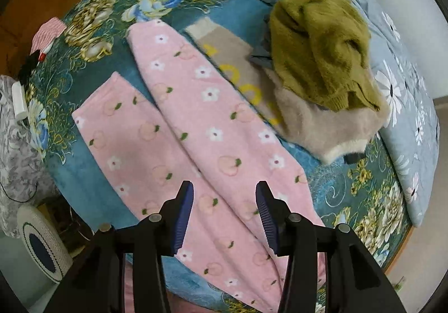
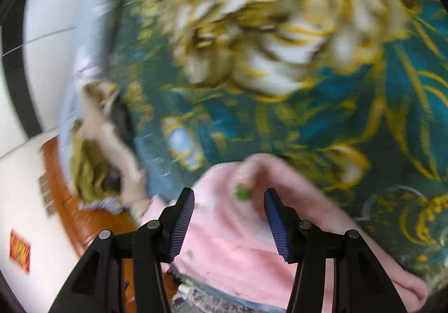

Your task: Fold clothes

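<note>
Olive sweater [image 1: 322, 58] beside pink trousers [image 1: 196, 116].

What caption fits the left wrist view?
Open left hand-held gripper above pink pajama pants on floral bedspread.

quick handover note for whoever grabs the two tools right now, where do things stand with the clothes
Left tool: open, empty, above the pink pajama pants.
Right tool: open, nothing gripped, pink fabric below it; that view is blurred.
Pants lie flat on the floral bedspread, legs spread apart, not yet folded.
Olive sweater sits crumpled on a beige garment, beside the pants.
Done: pants laid out. Left: fold the pants, then the pile.
</note>
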A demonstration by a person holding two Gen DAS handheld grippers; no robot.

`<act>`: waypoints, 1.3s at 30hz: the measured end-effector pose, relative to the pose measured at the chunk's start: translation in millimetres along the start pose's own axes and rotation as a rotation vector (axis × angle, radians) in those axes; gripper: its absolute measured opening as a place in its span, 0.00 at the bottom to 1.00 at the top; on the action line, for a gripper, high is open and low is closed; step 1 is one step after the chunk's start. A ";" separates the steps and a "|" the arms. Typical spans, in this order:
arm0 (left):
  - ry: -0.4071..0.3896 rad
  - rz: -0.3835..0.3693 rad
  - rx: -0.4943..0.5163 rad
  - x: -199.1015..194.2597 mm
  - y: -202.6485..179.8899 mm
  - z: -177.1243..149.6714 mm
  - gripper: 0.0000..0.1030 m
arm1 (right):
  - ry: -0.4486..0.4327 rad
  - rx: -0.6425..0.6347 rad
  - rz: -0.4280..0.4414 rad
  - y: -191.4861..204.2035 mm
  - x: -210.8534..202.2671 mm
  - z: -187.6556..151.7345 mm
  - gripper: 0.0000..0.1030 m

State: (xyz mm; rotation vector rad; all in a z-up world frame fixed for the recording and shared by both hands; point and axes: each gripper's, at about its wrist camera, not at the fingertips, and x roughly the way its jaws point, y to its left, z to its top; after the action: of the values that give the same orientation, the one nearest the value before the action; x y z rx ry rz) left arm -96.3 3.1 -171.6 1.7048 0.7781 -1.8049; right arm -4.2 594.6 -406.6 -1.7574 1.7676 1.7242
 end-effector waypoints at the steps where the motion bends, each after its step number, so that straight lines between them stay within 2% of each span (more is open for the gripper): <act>1: 0.007 0.008 0.006 3.0 -4.5 -1.2 0.46 | 0.010 -0.008 0.010 -0.2 4.3 3.7 0.52; 7: 0.038 0.039 0.053 15.4 -29.3 -6.2 0.46 | 0.025 0.044 -0.017 -4.1 23.8 25.0 0.52; 9: 0.041 0.041 0.063 18.1 -35.6 -6.4 0.46 | 0.025 0.017 -0.028 4.1 21.2 19.1 0.42; 11: 0.045 0.043 0.070 21.7 -41.4 -6.2 0.46 | 0.027 -0.002 -0.049 6.8 18.8 13.7 0.08; 14: 0.056 0.043 0.084 27.6 -49.4 -7.4 0.46 | 0.015 -0.025 0.006 14.7 8.8 6.9 0.08; 16: 0.058 0.038 0.097 28.2 -53.1 -8.4 0.46 | -0.058 -0.057 0.072 20.4 -17.9 9.2 0.08; 18: 0.053 0.032 0.107 26.4 -55.6 -8.3 0.46 | -0.282 -0.012 0.174 13.6 -66.5 18.4 0.07; 19: 0.048 0.028 0.109 25.2 -55.2 -7.8 0.46 | -0.352 0.039 0.191 5.2 -80.0 24.7 0.07; 21: 0.042 0.023 0.106 23.7 -52.7 -6.9 0.46 | -0.415 0.109 0.169 -8.1 -92.2 38.5 0.07; 24: 0.045 0.018 0.082 22.8 -43.1 -7.4 0.46 | -0.353 0.079 0.055 -3.3 -79.6 49.6 0.07; 25: 0.041 0.016 0.071 21.0 -37.5 -7.1 0.46 | -0.337 0.052 0.019 0.0 -77.7 49.3 0.11; 27: 0.032 0.014 0.047 17.1 -25.7 -6.2 0.46 | -0.319 0.010 -0.041 6.8 -75.8 46.7 0.12; 28: 0.027 0.012 0.035 15.1 -19.8 -5.8 0.46 | -0.324 0.000 -0.058 10.6 -77.0 43.3 0.21; 29: 0.023 0.011 0.023 13.2 -13.9 -5.4 0.46 | -0.338 -0.001 -0.067 12.9 -80.5 38.9 0.47; 30: 0.015 0.008 0.007 10.2 -5.3 -5.0 0.46 | -0.361 0.005 -0.064 13.2 -88.2 33.9 0.58; 31: 0.007 0.006 -0.009 7.0 3.7 -4.5 0.46 | -0.391 0.008 -0.053 13.4 -98.1 27.3 0.62; 35: -0.026 -0.011 -0.090 -3.5 47.0 -6.9 0.46 | -0.439 0.020 -0.061 3.6 -129.8 -6.2 0.62; 39: -0.057 -0.039 -0.202 -10.1 96.9 -14.5 0.46 | -0.420 0.055 -0.116 -13.5 -132.8 -50.0 0.62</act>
State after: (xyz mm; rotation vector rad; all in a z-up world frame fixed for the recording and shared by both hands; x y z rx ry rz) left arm -15.8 -53.5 -166.8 1.5120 0.9418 -1.7282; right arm 78.3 643.7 -301.3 -1.3216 1.4873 1.8101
